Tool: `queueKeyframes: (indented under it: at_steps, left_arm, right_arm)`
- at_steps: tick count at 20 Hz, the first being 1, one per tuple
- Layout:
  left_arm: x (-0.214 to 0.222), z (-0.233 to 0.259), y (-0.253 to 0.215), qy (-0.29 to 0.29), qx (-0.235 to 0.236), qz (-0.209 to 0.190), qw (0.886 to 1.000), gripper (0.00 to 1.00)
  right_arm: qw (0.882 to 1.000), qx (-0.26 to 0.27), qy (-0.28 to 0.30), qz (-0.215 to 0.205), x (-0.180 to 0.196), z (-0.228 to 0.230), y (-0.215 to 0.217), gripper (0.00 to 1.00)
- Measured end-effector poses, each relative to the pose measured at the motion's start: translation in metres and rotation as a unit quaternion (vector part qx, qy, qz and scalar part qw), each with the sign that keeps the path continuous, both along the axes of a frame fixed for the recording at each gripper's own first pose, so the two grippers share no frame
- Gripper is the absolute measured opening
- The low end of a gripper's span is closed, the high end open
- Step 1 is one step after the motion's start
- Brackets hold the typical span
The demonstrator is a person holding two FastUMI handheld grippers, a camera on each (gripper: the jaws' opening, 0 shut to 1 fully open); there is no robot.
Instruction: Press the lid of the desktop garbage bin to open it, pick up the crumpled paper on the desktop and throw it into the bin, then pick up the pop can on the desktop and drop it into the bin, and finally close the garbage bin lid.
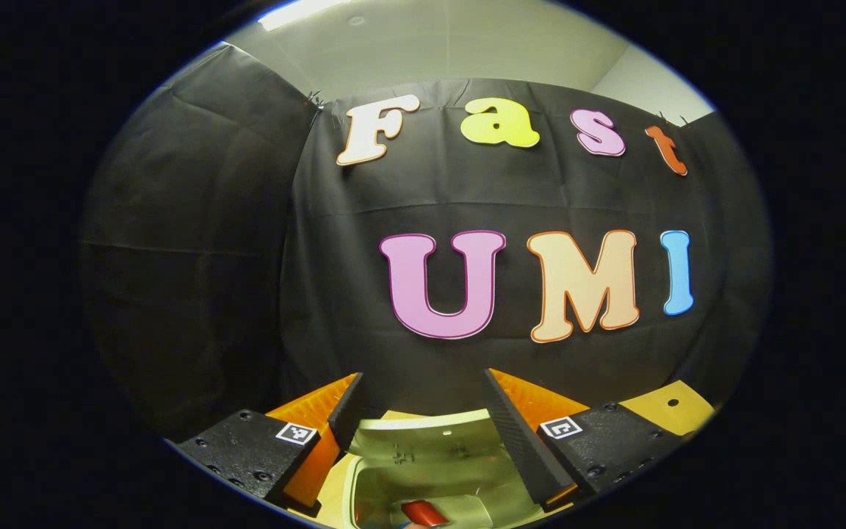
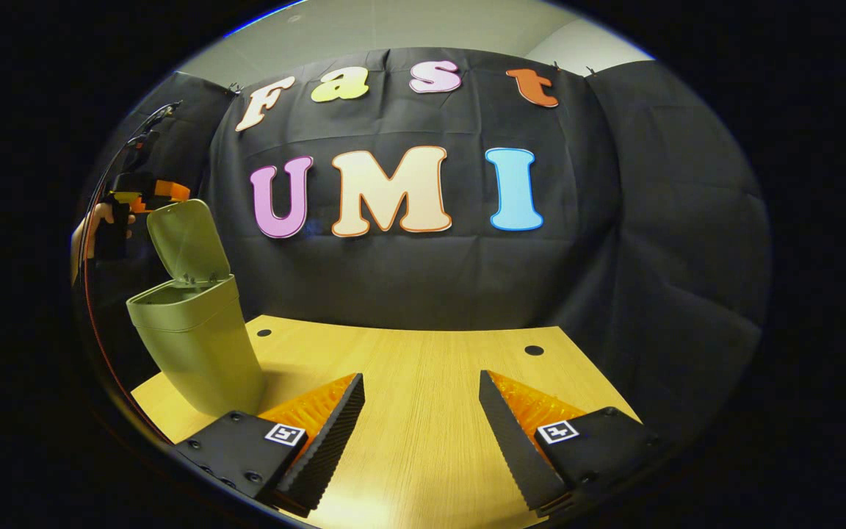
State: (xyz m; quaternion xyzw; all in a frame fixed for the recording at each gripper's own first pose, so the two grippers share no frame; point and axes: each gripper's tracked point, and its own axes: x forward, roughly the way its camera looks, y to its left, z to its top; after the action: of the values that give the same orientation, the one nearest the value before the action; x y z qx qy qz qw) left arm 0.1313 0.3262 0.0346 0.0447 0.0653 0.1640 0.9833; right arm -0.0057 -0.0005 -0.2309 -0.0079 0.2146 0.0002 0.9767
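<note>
Now the left tongs [image 1: 423, 433], spread wide and empty, hang directly above the open bin [image 2: 192, 338] with the can [image 1: 424, 513] inside, nearer its upright lid [image 2: 186, 242] than the right tongs [image 2: 421, 433], equally wide over the tabletop [image 2: 423, 367].

One bin [image 2: 192, 345], one lid [image 2: 184, 242], one can [image 1: 424, 513], two grippers [image 2: 421, 419].

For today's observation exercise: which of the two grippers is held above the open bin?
The left gripper, open, above the pale green plastic bin with its lid up and a red can inside. The right gripper sits over bare wooden table.
</note>
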Motion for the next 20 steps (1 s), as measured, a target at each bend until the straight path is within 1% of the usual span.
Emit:
queueKeyframes:
  at_steps: [5,7,8,10,11,12,14,15,16,20]
  left_arm:
    - [-0.004,-0.002,0.000,0.013,-0.004,0.003,1.000,0.94]
    - [-0.006,-0.007,0.000,0.023,-0.011,0.007,1.000,0.94]
    - [-0.006,-0.007,-0.001,0.027,-0.013,0.007,1.000,0.94]
    - [-0.007,-0.007,0.000,0.033,-0.014,0.006,0.999,0.94]
    - [-0.008,-0.008,-0.001,0.035,-0.015,0.004,0.999,0.99]
    - [-0.008,-0.009,-0.001,0.039,-0.017,0.003,0.999,0.94]
    - [-0.009,-0.013,-0.002,0.050,-0.023,0.001,0.998,0.94]
    - [-0.008,-0.017,0.000,0.055,-0.027,0.001,0.998,0.99]
    - [-0.008,-0.019,0.000,0.060,-0.030,0.003,0.998,0.94]
    - [-0.007,-0.032,0.000,0.078,-0.036,0.003,0.996,0.95]
  right_arm:
    - [1.000,0.004,0.004,0.016,0.003,0.000,-0.001,0.98]
    - [1.000,0.004,0.003,0.020,0.005,0.001,-0.002,1.00]
    - [1.000,0.004,0.004,0.021,0.004,0.000,-0.002,0.98]
    - [1.000,0.002,0.008,0.026,0.002,-0.002,-0.001,0.98]
    - [1.000,0.001,0.009,0.028,0.003,-0.003,0.000,0.98]
    - [0.999,0.000,0.011,0.030,0.002,-0.004,0.001,0.98]
    - [0.999,0.001,0.013,0.031,0.002,-0.004,0.003,0.98]
    - [0.999,0.001,0.013,0.033,0.002,-0.004,0.004,0.99]
    - [0.999,0.001,0.014,0.034,0.001,-0.005,0.006,0.99]
    - [0.999,0.000,0.018,0.037,0.004,-0.007,0.011,0.99]
